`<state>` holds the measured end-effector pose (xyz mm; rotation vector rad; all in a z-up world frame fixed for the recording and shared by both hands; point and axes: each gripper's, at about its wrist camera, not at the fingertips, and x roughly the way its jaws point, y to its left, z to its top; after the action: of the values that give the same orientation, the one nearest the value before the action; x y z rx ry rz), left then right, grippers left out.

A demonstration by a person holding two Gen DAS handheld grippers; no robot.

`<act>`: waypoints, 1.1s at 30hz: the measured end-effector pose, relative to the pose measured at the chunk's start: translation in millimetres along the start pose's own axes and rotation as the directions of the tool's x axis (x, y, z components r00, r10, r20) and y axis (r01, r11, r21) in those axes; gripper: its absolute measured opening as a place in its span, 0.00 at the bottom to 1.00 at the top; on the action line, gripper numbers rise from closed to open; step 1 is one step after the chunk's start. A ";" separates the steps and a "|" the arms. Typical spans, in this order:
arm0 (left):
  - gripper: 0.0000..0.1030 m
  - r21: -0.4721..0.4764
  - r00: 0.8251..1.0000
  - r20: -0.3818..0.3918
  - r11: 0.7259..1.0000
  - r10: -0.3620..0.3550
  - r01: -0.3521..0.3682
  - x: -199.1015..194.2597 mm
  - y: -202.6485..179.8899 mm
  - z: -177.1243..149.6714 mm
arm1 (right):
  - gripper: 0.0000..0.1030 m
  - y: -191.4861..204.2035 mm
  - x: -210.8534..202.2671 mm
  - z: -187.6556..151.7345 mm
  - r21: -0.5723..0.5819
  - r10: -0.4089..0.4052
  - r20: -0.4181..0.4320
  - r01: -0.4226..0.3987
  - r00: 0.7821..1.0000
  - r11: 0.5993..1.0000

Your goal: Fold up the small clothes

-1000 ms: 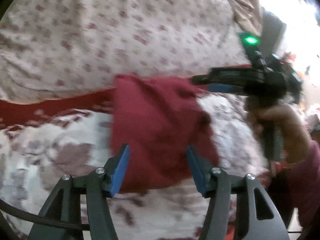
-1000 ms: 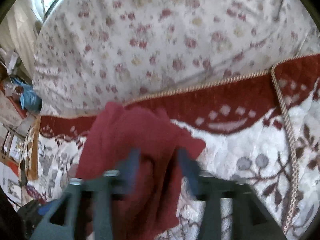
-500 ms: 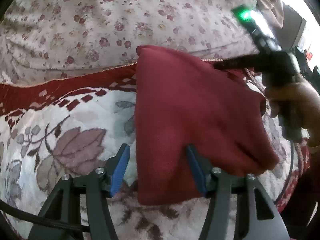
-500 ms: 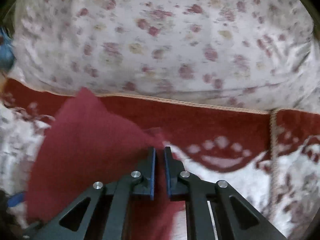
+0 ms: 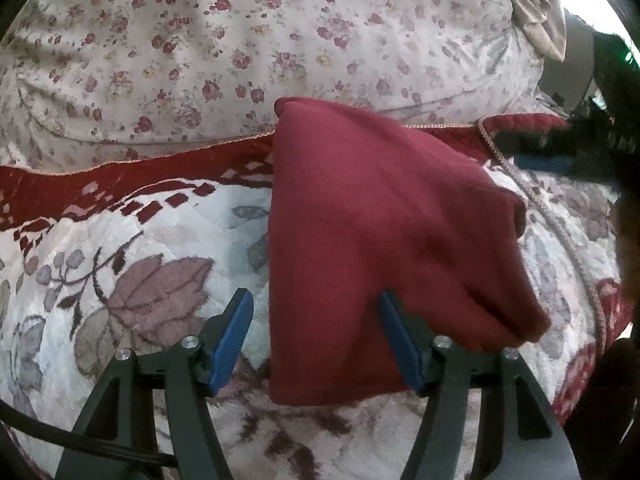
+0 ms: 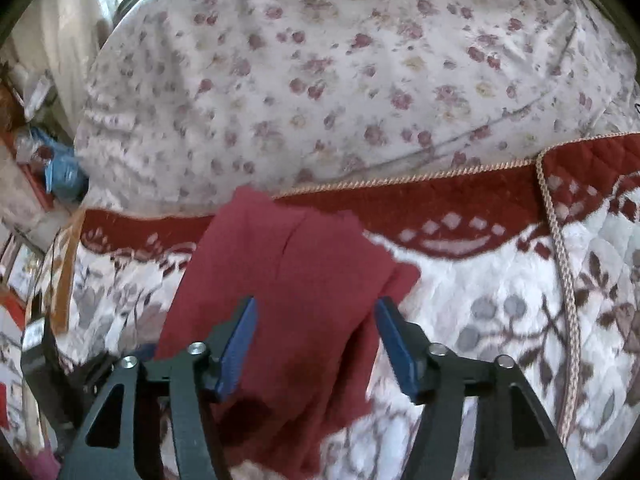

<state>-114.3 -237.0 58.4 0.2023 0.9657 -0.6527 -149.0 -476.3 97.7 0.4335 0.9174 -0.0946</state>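
Quilted blanket (image 5: 132,240) is spreading wide, its corded edge running nine to three o'clock under the flowered sheet (image 5: 240,40). Red cloth (image 5: 380,240) is lying folded at centre. Left gripper (image 5: 316,336) and right gripper (image 6: 314,340) are both gaping, released.

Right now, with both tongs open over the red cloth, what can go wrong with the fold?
1. The red cloth lies loose on the blanket, held by neither tongs; its right edge looks bunched, so the fold may slip open.
2. The left tongs straddle only its left edge, so closing may pinch just one layer.
3. The right tongs might also grab the blanket beneath.
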 end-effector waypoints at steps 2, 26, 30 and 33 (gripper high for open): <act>0.63 -0.015 1.000 0.010 1.000 -0.024 0.024 -4.5 -1.3 -1.4 | 0.69 0.5 10.5 -2.3 0.033 0.004 -0.026 -0.003 1.000 0.999; 0.67 0.104 0.985 0.046 0.982 -0.163 0.158 -20.3 -48.6 -6.1 | 0.30 -13.7 37.9 8.5 -0.043 -0.159 0.022 0.160 0.987 0.986; 0.69 0.119 0.993 0.091 0.991 -0.075 0.064 -40.2 -35.1 -4.9 | 0.33 18.4 1.6 -11.3 -0.098 -0.004 0.037 0.008 0.999 0.995; 0.70 0.103 0.994 0.106 0.995 0.003 -0.014 -43.9 -20.3 -4.1 | 0.33 47.6 3.1 -33.2 -0.195 0.035 0.000 -0.034 0.999 0.980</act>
<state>-146.7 -232.6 94.3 0.2606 0.8301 -0.6996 -159.6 -419.3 93.1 0.2666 0.9056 0.0262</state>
